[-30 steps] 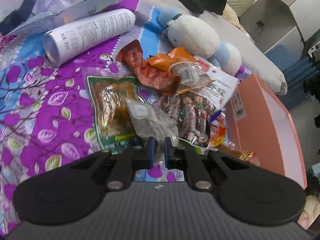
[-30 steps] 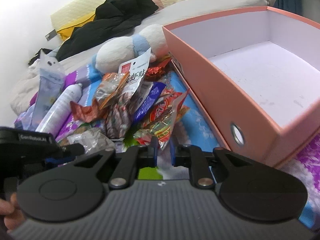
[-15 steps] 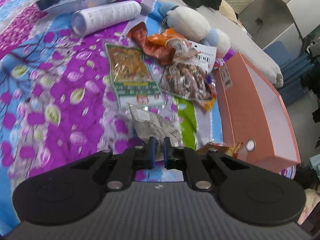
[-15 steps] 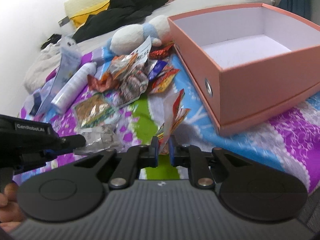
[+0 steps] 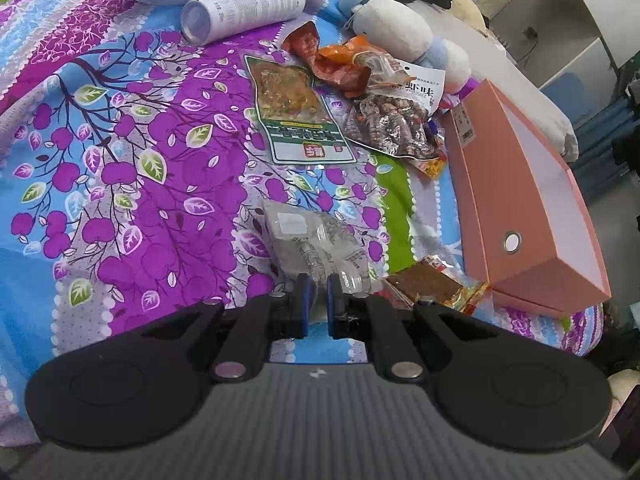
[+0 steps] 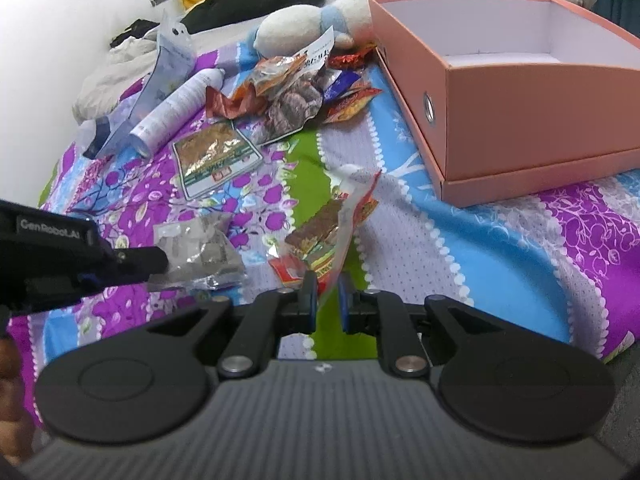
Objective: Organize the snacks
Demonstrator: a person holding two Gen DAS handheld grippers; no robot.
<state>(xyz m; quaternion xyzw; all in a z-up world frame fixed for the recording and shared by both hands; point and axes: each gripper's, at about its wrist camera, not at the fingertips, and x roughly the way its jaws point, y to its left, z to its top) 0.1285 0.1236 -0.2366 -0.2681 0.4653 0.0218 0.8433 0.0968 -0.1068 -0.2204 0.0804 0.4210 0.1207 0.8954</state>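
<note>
Snacks are now pulled away from the pile [image 5: 360,92]: my left hand-held gripper [image 5: 316,306] is clamped on a clear packet [image 5: 316,240], my right hand-held gripper [image 6: 326,300] on a red packet [image 6: 332,232], both over the bed [image 5: 120,160] near the still empty pink box [image 6: 520,80].

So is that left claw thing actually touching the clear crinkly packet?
Touching. In the left wrist view the left gripper has its blue pads closed on the clear packet's near edge; the right wrist view shows the same pinch from the side.
</note>
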